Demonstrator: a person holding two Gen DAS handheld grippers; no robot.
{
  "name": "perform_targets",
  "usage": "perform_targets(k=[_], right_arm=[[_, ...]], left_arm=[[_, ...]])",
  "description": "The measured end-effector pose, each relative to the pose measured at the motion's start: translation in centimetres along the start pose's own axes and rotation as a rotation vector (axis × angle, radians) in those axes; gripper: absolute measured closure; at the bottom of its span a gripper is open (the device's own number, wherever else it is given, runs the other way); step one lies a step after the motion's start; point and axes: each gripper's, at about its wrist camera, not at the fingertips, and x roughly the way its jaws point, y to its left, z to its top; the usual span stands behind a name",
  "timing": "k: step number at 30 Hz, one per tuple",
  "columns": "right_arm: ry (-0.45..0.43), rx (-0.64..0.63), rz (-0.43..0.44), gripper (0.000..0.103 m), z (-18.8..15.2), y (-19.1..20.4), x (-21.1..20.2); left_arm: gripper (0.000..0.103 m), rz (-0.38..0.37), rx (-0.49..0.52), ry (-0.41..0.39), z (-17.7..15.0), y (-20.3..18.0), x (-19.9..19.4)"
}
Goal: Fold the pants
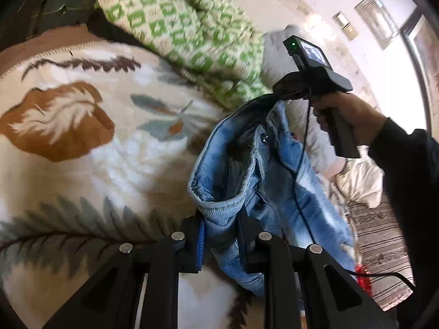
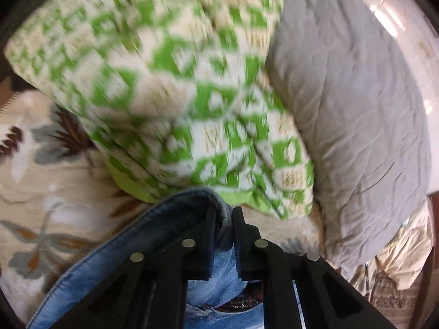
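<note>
Blue denim pants (image 1: 247, 170) hang bunched between the two grippers above a leaf-patterned blanket (image 1: 68, 137). My left gripper (image 1: 219, 227) is shut on a thick fold of the denim at the bottom of the left wrist view. The right gripper (image 1: 279, 93), held by a person's hand (image 1: 348, 115), grips the far upper edge of the pants. In the right wrist view that right gripper (image 2: 223, 219) is shut on the rolled denim edge (image 2: 189, 200), with more denim (image 2: 219, 274) hanging beneath it.
A green-and-white patterned quilt (image 2: 170, 82) lies bunched on the bed behind the pants, with a grey pillow (image 2: 351, 115) to its right. A striped rug (image 1: 378, 246) covers the floor at the right, past cream bedding (image 1: 359, 183).
</note>
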Motion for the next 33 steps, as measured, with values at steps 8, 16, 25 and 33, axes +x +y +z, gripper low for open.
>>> perform_targets(k=[8, 16, 25, 33], right_arm=[[-0.142, -0.074, 0.024, 0.098, 2.7, 3.7, -7.9], [-0.202, -0.151, 0.092, 0.098, 5.2, 11.5, -9.3], [-0.149, -0.149, 0.109, 0.098, 6.0, 15.9, -4.5], [-0.168, -0.107, 0.042, 0.003, 5.3, 14.9, -3.4]], left_arm=[[0.086, 0.013, -0.010, -0.179, 1.0, 1.0, -7.3], [0.087, 0.054, -0.045, -0.253, 0.7, 3.0, -10.0], [0.087, 0.136, -0.123, -0.192, 0.6, 6.5, -8.8], [0.010, 0.361, -0.219, -0.258, 0.5, 8.2, -9.7]])
